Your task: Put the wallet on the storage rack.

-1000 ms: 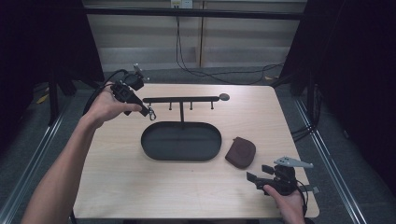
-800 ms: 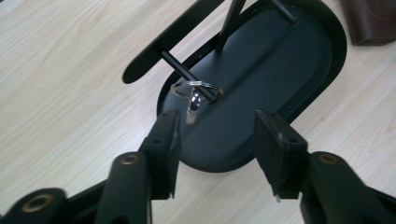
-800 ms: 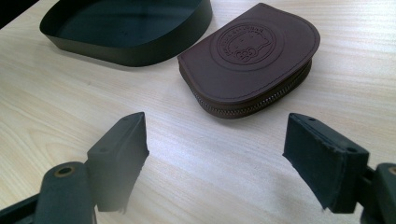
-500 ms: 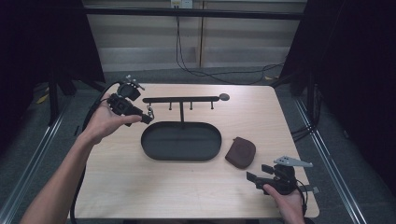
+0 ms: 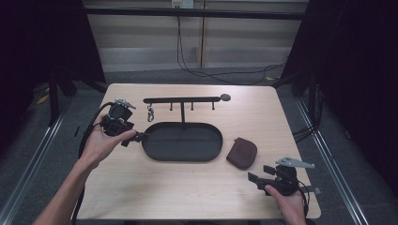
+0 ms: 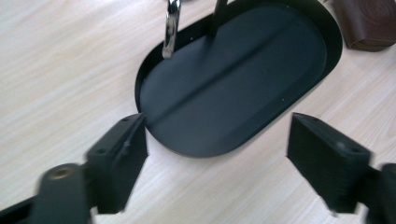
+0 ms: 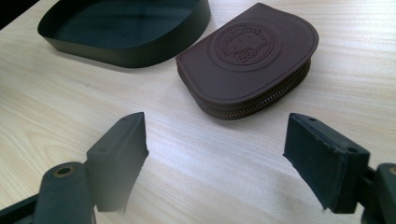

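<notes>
We find the left gripper (image 5: 141, 137) at the left end of the black oval tray (image 5: 213, 151), jaws just opened wide and gripping nothing. A metal key clip (image 5: 150, 113) hangs from the rack's crossbar (image 5: 180, 99) above the tray. The right gripper (image 5: 257, 179) rests released near the table's front edge, the brown zip pouch (image 5: 242, 153) lying just ahead of it.

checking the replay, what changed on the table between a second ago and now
The left hand-held gripper came away from the rack's left end, down to the tray's left rim. Its jaws have just been opening, nothing between them; the metal clip hangs on the rack. The right hand-held gripper and the brown pouch stayed put.
</notes>
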`<state>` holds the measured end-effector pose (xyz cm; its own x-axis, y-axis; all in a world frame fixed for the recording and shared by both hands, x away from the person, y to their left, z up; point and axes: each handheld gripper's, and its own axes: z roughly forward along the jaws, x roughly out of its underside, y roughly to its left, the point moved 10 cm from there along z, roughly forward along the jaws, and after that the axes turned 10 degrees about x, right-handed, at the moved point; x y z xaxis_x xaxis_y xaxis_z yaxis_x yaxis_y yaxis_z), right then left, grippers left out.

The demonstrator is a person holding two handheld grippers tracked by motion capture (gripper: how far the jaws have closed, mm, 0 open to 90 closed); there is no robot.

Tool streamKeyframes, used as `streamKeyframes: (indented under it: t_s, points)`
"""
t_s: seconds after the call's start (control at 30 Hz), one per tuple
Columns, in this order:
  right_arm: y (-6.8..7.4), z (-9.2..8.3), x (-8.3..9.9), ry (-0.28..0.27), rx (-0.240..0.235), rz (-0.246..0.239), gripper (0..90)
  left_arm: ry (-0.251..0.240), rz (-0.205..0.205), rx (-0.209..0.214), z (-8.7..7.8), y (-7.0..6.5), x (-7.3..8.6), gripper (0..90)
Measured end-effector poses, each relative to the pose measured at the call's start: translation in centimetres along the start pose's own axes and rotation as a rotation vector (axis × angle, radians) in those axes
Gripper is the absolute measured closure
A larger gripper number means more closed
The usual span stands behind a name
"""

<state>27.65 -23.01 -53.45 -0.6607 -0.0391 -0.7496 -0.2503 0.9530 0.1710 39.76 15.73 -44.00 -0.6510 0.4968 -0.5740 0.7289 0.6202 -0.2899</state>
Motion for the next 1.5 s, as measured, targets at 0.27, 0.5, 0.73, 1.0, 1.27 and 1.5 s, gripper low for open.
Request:
streamKeyframes:
  t_s: [0.27,0.5,0.73,1.0,1.27,1.5]
  points:
    - [-0.1,0.0,0.0,-0.004,0.003,0.008,21.0,-0.109,-0.040,-0.009,-0.6,-0.1,2.7,16.8]
    - [-0.1,0.0,0.0,-0.004,0.001,0.018,21.0,-0.172,-0.027,-0.072,-0.6,-0.4,5.1,16.8]
    - [-0.2,0.0,0.1,-0.001,-0.001,0.030,20.3,-0.245,-0.026,-0.076,0.1,-1.5,7.7,17.1]
    - [-0.2,0.2,0.1,0.017,0.000,0.023,20.0,-0.225,-0.024,-0.029,1.3,-3.1,11.9,17.9]
    - [0.1,0.1,-0.6,0.033,-0.008,0.000,20.6,-0.295,-0.062,-0.010,1.2,-3.6,14.1,18.2]
    - [0.4,0.0,-1.2,0.086,-0.025,0.005,19.9,-0.288,-0.065,0.011,2.2,-4.0,14.2,17.1]
